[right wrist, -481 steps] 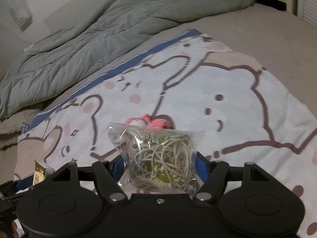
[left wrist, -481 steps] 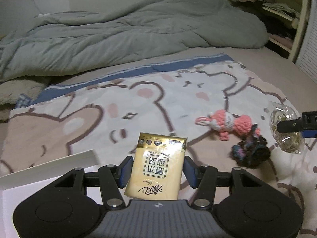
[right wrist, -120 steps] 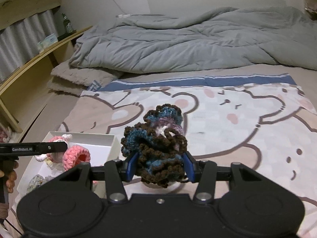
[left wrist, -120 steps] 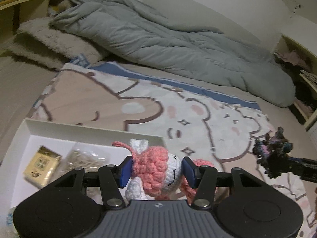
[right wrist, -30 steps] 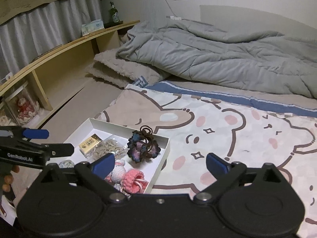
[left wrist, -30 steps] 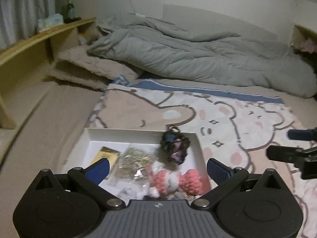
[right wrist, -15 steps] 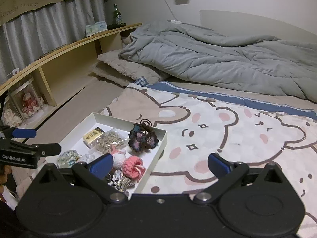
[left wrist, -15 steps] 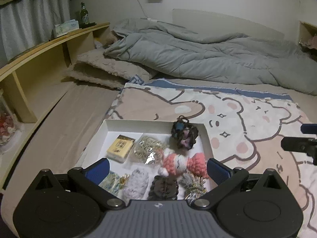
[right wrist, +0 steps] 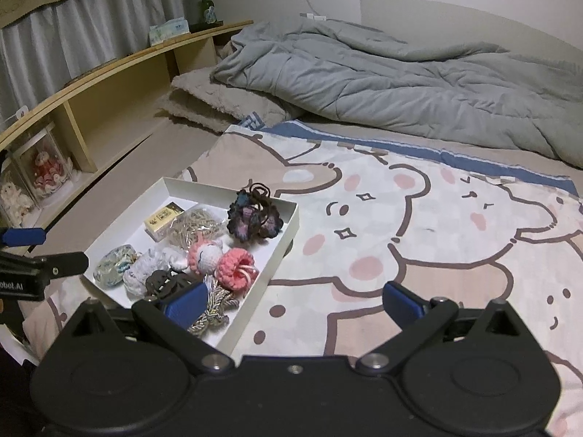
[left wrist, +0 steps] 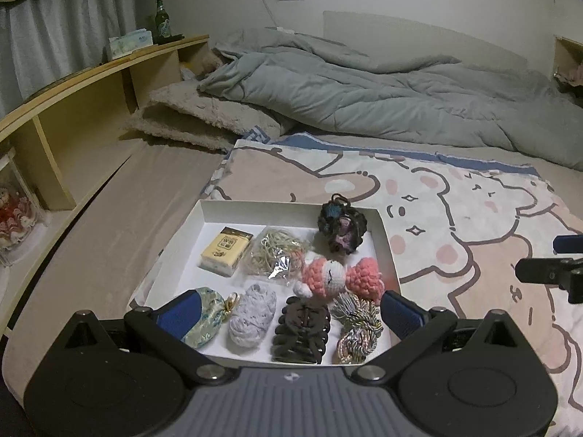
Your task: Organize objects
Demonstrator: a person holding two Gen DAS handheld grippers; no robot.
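Both claws, left gripper (left wrist: 291,307) and right gripper (right wrist: 293,300), spread wide, empty; black hair claw (left wrist: 300,329) whole in left view only, half-hidden in right.

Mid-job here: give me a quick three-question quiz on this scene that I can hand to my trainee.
1. True or false: the dark crocheted scrunchie lies inside the white box.
2. Which sits nearest the yellow packet? A) the bag of rubber bands B) the black hair claw C) the pink crochet doll
3. Fill in: the jaws of the left gripper and right gripper are both ___.

Key: 1 true; 2 A; 3 open, holding nothing.
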